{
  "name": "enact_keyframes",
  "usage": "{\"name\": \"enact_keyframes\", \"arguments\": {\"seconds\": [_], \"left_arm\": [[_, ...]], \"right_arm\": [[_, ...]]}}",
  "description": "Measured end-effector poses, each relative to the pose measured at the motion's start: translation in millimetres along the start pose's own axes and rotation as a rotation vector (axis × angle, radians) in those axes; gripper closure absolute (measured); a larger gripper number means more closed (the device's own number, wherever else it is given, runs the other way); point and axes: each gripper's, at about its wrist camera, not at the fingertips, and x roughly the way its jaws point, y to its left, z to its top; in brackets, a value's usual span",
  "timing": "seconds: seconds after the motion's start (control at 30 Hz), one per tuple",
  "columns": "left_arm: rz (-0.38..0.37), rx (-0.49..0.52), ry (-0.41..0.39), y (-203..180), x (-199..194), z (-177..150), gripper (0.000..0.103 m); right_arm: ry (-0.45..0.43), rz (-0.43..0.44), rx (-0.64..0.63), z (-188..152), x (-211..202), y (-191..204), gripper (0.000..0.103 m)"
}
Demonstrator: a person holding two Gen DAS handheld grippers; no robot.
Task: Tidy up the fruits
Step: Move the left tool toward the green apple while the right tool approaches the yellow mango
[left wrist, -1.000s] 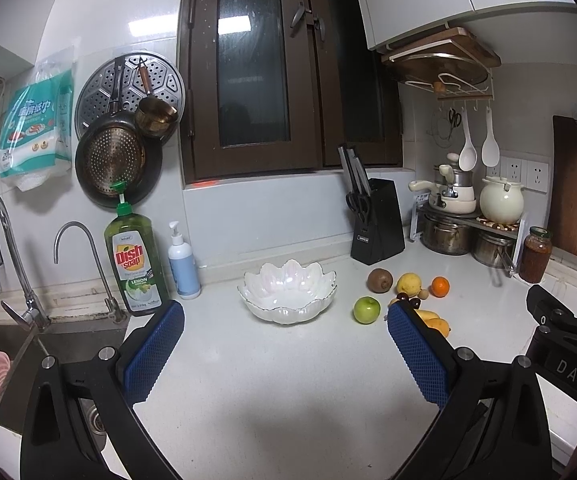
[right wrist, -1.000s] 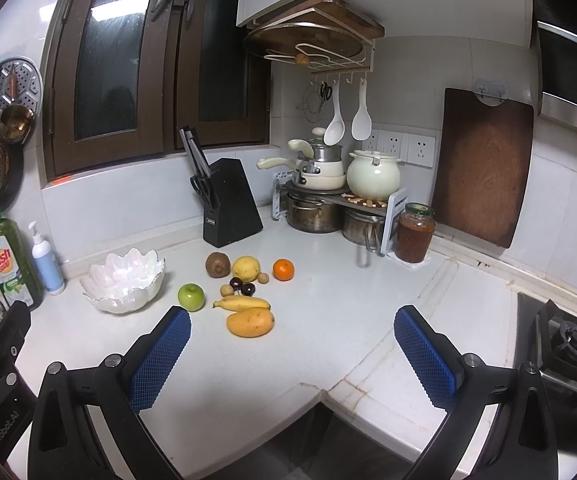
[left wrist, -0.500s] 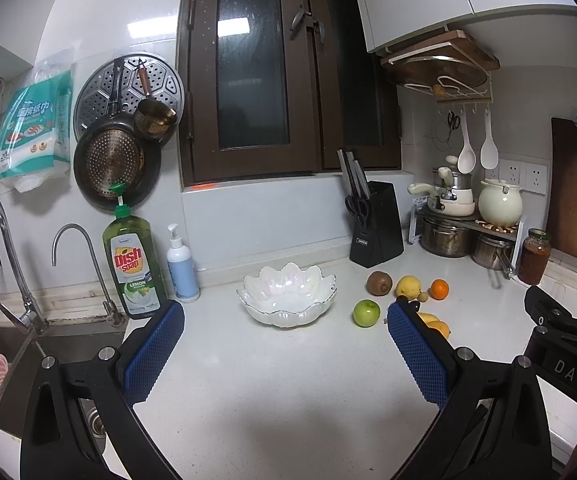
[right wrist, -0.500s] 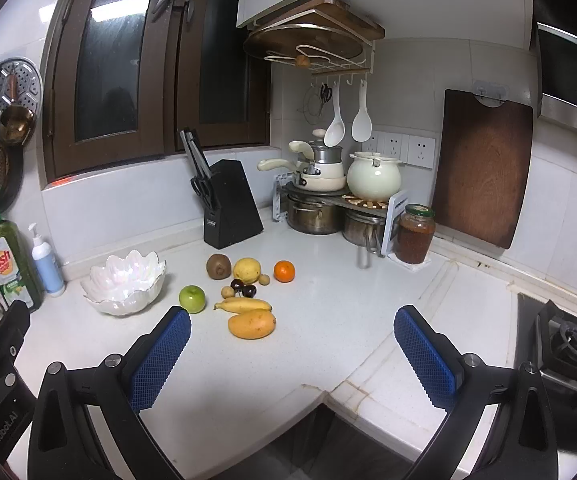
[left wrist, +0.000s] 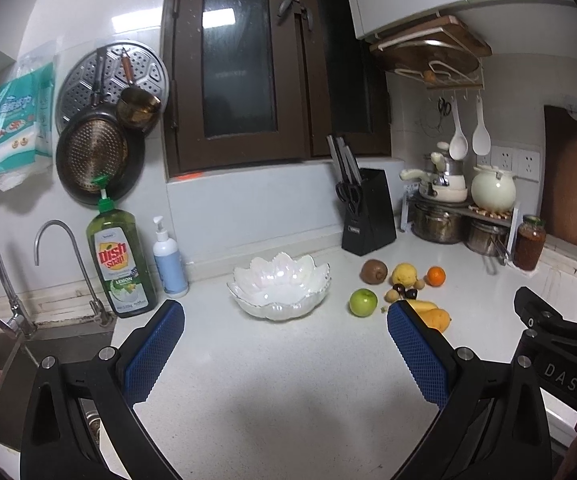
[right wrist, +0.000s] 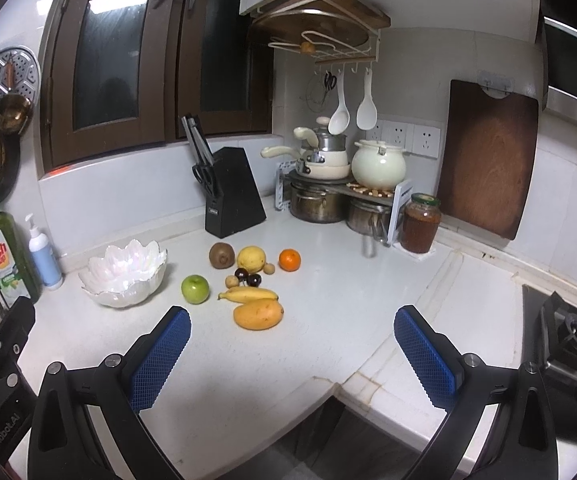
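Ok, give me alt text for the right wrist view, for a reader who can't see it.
Open right gripper hovers above a white counter where a mango, banana, green apple, kiwi, lemon and orange lie loose beside an empty white bowl.

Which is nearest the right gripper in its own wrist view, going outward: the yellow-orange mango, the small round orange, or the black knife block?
1. Yellow-orange mango, just ahead of the right gripper, towards its left finger.
2. Small round orange, farther back, mid-counter.
3. Black knife block, farthest, against the back wall.
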Motion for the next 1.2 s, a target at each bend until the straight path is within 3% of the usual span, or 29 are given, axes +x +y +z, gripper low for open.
{"name": "enact_keyframes", "arguments": {"seconds": [0.4, 0.97, 1.2], "left_arm": [[0.001, 0.030, 0.050, -15.9, 39.4, -1.1, 0.000], [0.085, 0.028, 0.109, -68.5, 106.9, 3.7, 0.004], [0.055, 0.056, 0.133, -72.8, 131.4, 5.5, 0.007]], "right_arm": [[0.055, 0.027, 0.003, 3.6, 44.7, 6.3, 0.000], [0.098, 0.203, -0.052, 24.7, 150.2, -7.2, 0.000], [0.149, 0.219, -0.045, 22.6, 175.2, -3.5, 0.000]]}}
